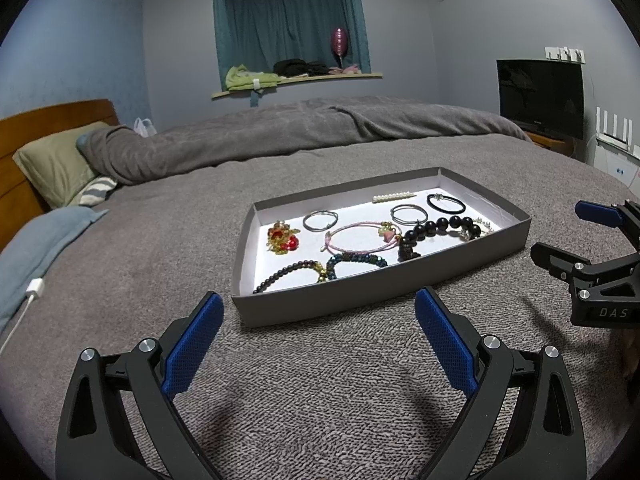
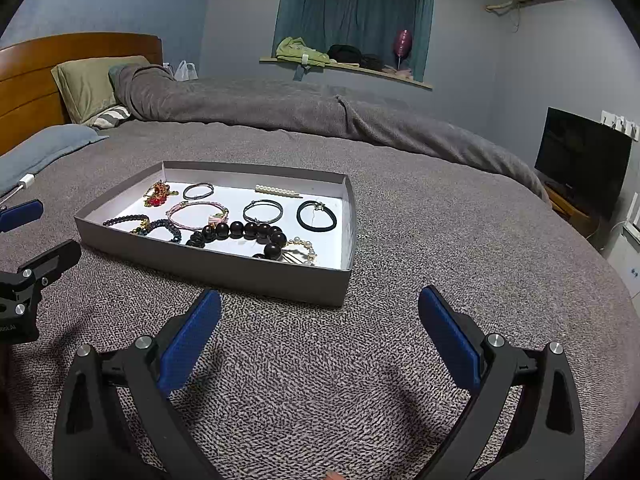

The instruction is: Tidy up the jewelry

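Note:
A shallow grey tray (image 1: 360, 300) (image 2: 224, 266) with a white floor lies on the grey bedspread. In it lie several pieces: a red and gold brooch (image 1: 282, 237), a pink cord bracelet (image 1: 362, 236) (image 2: 196, 214), a big black bead bracelet (image 1: 440, 228) (image 2: 240, 232), a black hair tie (image 1: 446, 203) (image 2: 316, 216), a pearl clip (image 1: 392, 197) (image 2: 276, 190), thin grey rings and dark bead bracelets. My left gripper (image 1: 320, 316) is open and empty just before the tray's near wall. My right gripper (image 2: 320, 312) is open and empty before the tray too; it also shows in the left wrist view (image 1: 560, 236).
The bed has a rolled grey duvet (image 1: 280, 132) behind the tray, pillows (image 1: 56, 160) and a wooden headboard at the left. A white charger and cable (image 1: 34, 288) lie at the left edge. A television (image 1: 540, 96) stands at the right.

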Demonstrator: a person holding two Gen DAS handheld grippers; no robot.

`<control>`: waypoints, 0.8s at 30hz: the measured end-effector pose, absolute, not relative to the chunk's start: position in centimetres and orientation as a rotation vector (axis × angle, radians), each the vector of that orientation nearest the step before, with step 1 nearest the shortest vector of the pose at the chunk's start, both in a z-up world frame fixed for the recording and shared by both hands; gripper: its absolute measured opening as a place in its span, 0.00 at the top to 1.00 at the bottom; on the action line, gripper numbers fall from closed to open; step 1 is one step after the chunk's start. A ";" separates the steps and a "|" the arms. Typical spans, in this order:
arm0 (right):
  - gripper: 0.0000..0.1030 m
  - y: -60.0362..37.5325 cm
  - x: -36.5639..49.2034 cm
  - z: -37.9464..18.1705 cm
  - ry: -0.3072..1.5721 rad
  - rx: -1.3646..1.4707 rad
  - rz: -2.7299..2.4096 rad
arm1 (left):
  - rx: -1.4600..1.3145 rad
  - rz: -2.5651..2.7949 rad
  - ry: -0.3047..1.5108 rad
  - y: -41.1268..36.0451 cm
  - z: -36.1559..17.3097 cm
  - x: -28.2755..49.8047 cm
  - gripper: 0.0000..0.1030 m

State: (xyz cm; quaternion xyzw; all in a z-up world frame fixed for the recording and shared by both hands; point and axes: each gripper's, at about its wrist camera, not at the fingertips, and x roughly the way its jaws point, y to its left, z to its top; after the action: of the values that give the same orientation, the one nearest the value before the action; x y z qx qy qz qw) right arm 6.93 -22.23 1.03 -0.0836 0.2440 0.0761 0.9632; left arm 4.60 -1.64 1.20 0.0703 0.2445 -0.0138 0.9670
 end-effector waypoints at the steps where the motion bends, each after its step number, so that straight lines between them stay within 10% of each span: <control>1: 0.05 -22.2 6.9 1.0 0.494 -0.169 0.154 | 0.142 -0.028 0.495 -1.6 1.2 4.6 0.07; 24: 0.05 -22.3 7.0 1.1 0.494 -0.172 0.154 | 0.141 -0.039 0.500 -1.8 1.0 4.6 0.07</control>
State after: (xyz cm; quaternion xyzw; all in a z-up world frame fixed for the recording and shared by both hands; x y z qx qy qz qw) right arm 6.99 -22.29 1.08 -0.0848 0.2440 0.0760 0.9631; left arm 4.62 -1.84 0.98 0.0696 0.2470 -0.0194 0.9663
